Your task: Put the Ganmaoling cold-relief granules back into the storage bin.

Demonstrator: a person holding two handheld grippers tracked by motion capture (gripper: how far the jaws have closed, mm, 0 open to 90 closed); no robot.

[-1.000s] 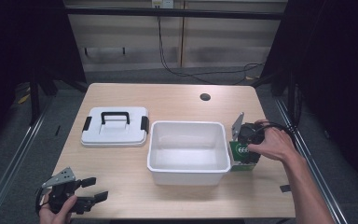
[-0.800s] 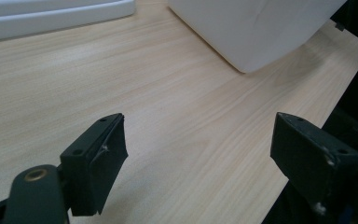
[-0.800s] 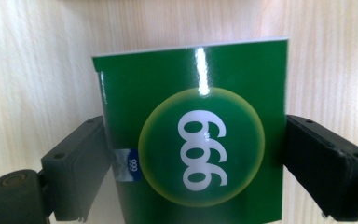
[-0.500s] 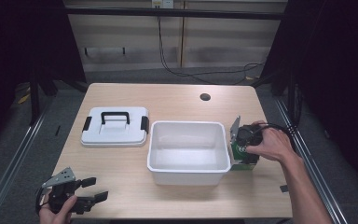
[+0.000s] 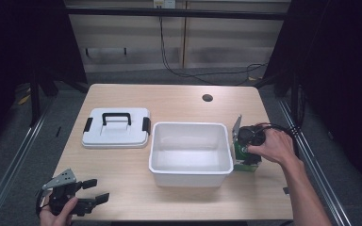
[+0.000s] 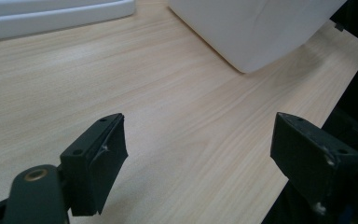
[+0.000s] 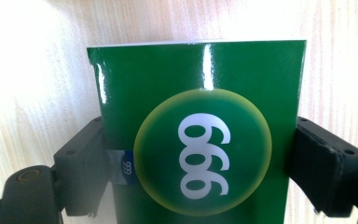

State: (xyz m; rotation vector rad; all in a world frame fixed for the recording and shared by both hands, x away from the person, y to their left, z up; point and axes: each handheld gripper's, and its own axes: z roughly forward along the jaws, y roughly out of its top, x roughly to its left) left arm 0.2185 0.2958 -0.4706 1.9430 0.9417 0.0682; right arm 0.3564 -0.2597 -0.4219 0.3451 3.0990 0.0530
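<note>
From the high view, your right gripper [image 5: 246,149] sits on a green box [image 5: 243,159] just beside the right wall of the white tub [image 5: 190,173], near the table [image 5: 169,99] edge, while your left gripper [image 5: 92,190] rests at the front-left corner, well apart from the lid [image 5: 116,127]. Your left gripper view shows 2 jaws spread wide over bare wood, holding nothing, with open room ahead. Your right gripper view shows both jaws pressed against the box's sides, its face reading 999.
</note>
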